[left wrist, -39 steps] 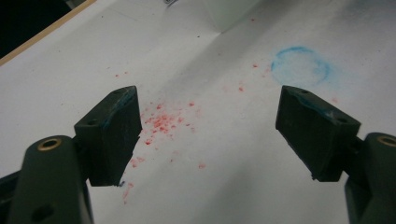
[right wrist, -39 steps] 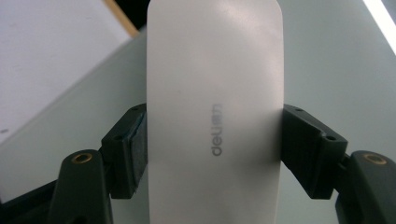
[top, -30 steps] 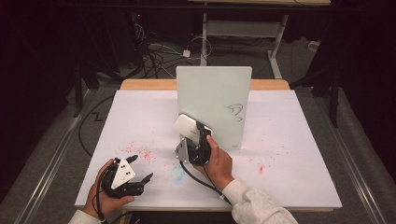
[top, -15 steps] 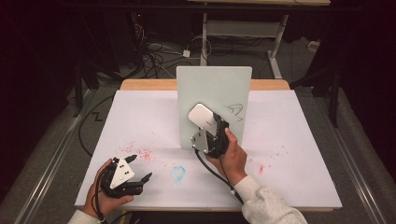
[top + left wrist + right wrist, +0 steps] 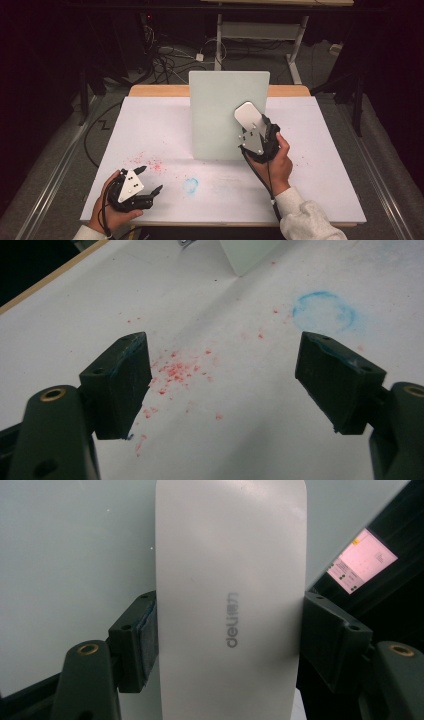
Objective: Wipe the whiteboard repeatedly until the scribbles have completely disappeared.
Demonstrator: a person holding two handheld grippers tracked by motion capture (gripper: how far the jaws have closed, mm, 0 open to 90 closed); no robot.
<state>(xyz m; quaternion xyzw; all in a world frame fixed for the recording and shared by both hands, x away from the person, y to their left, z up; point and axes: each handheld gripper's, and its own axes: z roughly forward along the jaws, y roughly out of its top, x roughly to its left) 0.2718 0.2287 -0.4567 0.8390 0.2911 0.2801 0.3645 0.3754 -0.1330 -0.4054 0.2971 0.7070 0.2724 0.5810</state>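
Right tool (image 5: 250,131) clenched on a white eraser (image 5: 230,595), jaws pressing its two long sides; held up off the bench (image 5: 325,190), just in front of the upright board (image 5: 220,110). "deli" printed on the eraser's face. Left tool (image 5: 147,181) low at the bench's near left, jaws spread wide, nothing between them. Red specks (image 5: 175,372) and a blue ring (image 5: 325,310) smeared beneath.

I see one obstacle: the upright board (image 5: 222,115) standing mid-desk (image 5: 150,120) toward the far edge, blocking straight passage there. My right tongs (image 5: 248,116) sit right against its face. Room lies open along the left, right and near edges.
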